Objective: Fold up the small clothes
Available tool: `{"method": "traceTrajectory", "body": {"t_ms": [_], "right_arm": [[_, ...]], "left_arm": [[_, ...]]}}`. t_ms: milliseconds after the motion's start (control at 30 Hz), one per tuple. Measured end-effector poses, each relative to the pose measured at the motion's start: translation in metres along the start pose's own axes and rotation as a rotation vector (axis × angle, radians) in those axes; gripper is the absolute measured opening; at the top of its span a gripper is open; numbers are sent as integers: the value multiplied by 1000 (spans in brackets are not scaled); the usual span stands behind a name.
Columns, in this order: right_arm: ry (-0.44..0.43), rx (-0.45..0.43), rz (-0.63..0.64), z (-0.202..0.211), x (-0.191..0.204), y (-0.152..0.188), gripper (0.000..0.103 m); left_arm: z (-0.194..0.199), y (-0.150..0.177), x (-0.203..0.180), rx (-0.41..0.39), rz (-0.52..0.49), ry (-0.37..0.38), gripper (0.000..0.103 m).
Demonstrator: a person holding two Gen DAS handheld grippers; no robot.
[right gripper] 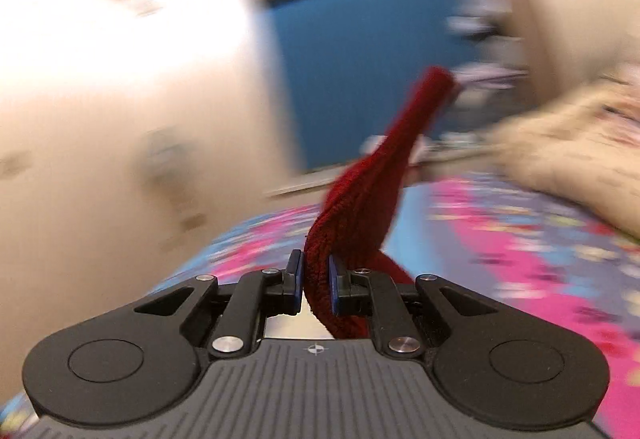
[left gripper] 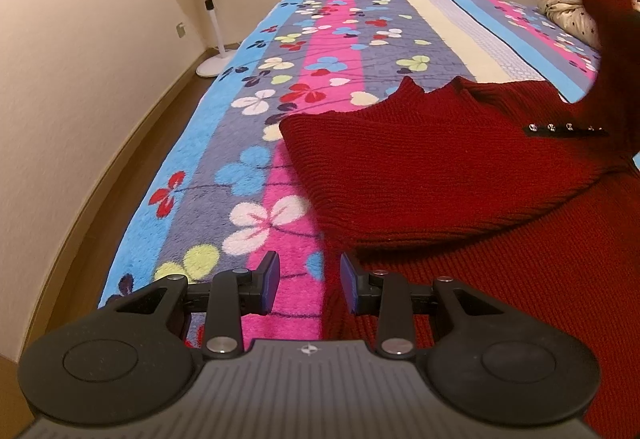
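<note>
Much of the right wrist view is blurred. One dark red knit sweater [left gripper: 420, 167] with small metal buttons lies on the flowered bed cover [left gripper: 256, 87], near its front edge, cut off at right. Right gripper [right gripper: 316, 279] clamps its sleeve; left gripper [left gripper: 310, 279] hangs part-open, empty.

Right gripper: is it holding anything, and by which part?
Yes: the right gripper is shut on the dark red knitted sweater, pinching a bunched fold of it. Which part of the garment cannot be told.
</note>
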State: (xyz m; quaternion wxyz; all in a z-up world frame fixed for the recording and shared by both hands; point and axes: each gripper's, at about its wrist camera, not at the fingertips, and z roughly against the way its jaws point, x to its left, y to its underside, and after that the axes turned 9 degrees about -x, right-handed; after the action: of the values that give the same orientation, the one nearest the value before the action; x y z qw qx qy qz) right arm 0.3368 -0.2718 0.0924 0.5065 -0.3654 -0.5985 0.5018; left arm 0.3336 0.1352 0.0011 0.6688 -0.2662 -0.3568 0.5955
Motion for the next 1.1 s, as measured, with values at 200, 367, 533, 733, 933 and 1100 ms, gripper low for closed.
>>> {"method": "traceTrajectory", "body": {"t_ms": [200, 367, 533, 733, 933, 1100], "right_arm": [[-332, 528, 86, -32, 76, 105, 23], [-305, 467, 123, -23, 72, 87, 37], [-112, 413, 159, -29, 44, 76, 46], [-41, 552, 170, -44, 25, 90, 43], [-1, 367, 48, -5, 14, 17, 44], [55, 310, 9, 52, -12, -26, 45]], "left_arm": [[2, 1, 3, -2, 2, -1, 37], [3, -3, 10, -15, 35, 12, 37], [-2, -7, 13, -28, 130, 74, 37], [-3, -8, 4, -67, 136, 134, 37], [-15, -7, 2, -93, 188, 178, 37], [-29, -11, -3, -106, 233, 243, 34]]}}
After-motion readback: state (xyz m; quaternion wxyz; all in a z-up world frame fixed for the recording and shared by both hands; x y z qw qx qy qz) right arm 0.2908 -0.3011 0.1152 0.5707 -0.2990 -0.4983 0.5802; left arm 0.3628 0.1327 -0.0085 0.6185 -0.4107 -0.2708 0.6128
